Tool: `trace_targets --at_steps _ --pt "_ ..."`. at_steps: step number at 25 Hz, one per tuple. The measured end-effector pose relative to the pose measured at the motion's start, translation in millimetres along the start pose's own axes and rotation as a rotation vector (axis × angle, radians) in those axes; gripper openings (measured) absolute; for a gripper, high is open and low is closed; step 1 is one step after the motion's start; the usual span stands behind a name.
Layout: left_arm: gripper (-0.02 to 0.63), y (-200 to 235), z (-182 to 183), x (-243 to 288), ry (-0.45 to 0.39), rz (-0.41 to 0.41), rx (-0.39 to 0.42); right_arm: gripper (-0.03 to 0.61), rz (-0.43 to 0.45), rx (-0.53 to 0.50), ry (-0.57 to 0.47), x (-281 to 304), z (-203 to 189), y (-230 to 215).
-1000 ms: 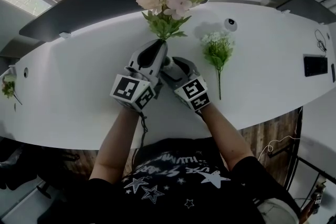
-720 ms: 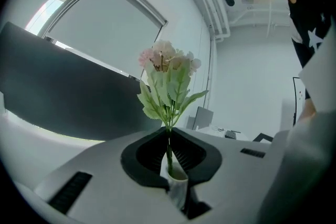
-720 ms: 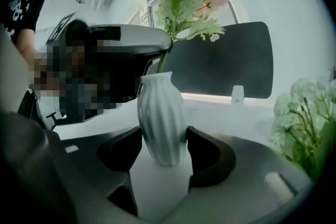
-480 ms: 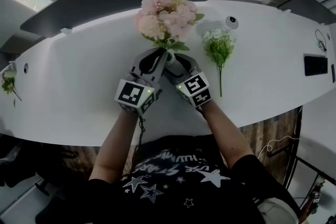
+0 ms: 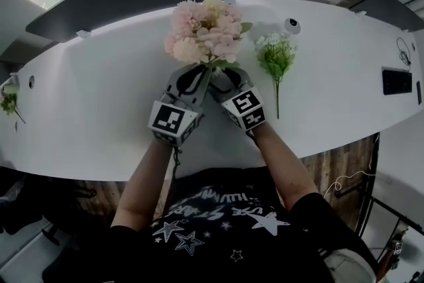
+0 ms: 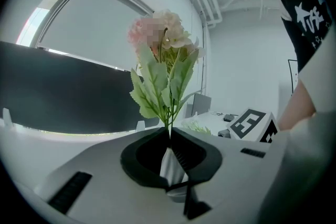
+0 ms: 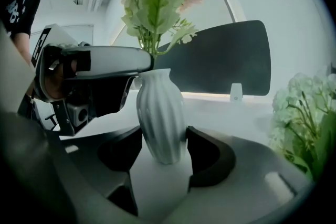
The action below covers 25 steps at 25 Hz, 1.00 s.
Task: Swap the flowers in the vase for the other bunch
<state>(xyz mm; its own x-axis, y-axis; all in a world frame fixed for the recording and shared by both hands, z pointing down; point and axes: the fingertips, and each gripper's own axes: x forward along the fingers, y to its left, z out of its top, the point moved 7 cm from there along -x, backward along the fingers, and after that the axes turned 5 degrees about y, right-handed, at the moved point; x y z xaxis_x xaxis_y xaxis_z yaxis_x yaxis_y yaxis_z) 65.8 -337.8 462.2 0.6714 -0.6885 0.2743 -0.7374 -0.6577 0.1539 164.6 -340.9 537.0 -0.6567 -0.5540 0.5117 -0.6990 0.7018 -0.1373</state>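
Stems (image 6: 169,126) of pink bunch (image 5: 204,30) now lower, entering vase (image 7: 160,118); left fingers (image 6: 137,157) pinch them tight, right fingers (image 7: 210,157) clasp vase; white bunch (image 5: 275,59) lies at 3 o'clock; swap nearly done

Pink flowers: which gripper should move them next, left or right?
Left, probably. The left gripper is shut on the stems of the pink flowers, just above the vase. The right gripper clamps the vase and should just steady it.

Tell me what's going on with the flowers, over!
Left gripper shut on stem of pink flowers. Right gripper clamped on white vase, stems in its mouth. Green bunch lies on table to the right, clear of both.
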Motion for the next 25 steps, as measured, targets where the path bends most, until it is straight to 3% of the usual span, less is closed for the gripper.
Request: trace_targets --at_steps 10,12,15,25 --pt "0.034 -4 3 -3 0.018 -0.001 0.017 0.261 -0.004 -0.003 0.03 1 -2 2" --pt "0.046 -5 4 -4 0.034 0.013 0.012 0.261 -0.011 -0.013 0.033 1 -3 0" --pt "0.118 -9 3 -6 0.048 -0.015 0.01 0.261 -0.015 -0.013 0.033 1 -2 0" --pt "0.133 -8 -8 -19 0.053 0.002 0.016 0.262 -0.035 0.004 0.049 2 1 1"
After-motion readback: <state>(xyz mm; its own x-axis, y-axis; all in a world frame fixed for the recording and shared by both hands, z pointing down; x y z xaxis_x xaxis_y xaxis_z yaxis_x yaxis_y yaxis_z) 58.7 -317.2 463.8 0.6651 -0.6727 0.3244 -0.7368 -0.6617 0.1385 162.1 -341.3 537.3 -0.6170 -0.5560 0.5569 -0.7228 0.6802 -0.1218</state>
